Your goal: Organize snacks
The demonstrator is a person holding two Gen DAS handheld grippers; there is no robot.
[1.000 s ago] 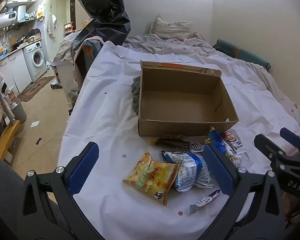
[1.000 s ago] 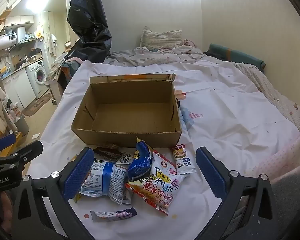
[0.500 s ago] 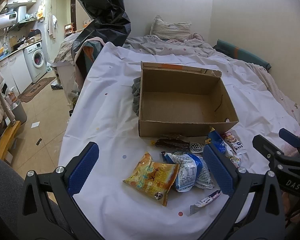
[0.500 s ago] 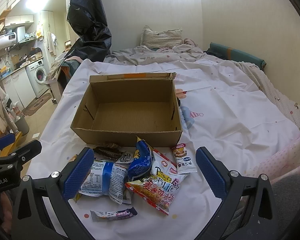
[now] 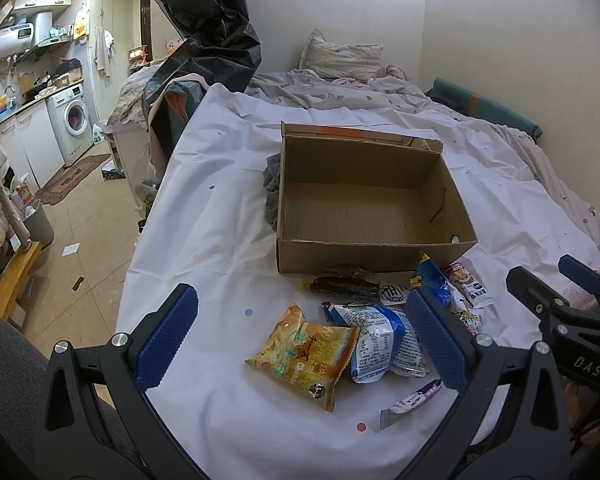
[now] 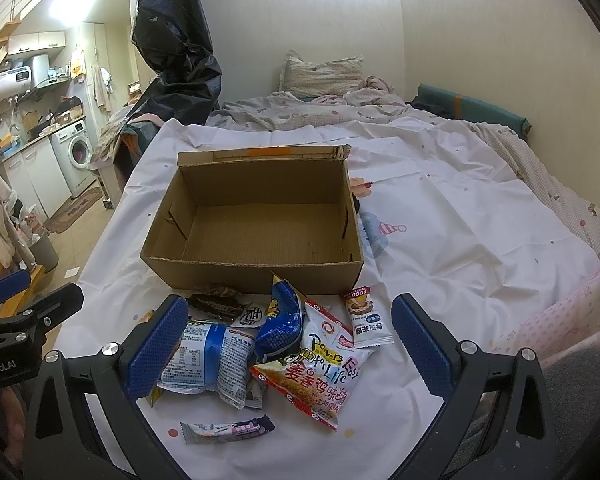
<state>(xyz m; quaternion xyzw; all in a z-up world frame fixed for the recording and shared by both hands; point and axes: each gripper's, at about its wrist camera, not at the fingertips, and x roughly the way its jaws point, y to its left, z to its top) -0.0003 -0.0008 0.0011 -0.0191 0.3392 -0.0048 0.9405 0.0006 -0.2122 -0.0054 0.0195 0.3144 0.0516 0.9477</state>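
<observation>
Both grippers' jaws gape wide, empty: the left gripper [image 5: 302,336] frames the orange packet [image 5: 303,356] at lower centre, the right gripper [image 6: 286,344] straddles the snack pile [image 6: 276,344] (cardboard box [image 6: 256,216] just above).

Open, empty cardboard box [image 6: 256,216] upright on the bed sheet; snack packets [image 6: 276,344] in a loose, overlapping heap just before its near wall.
</observation>
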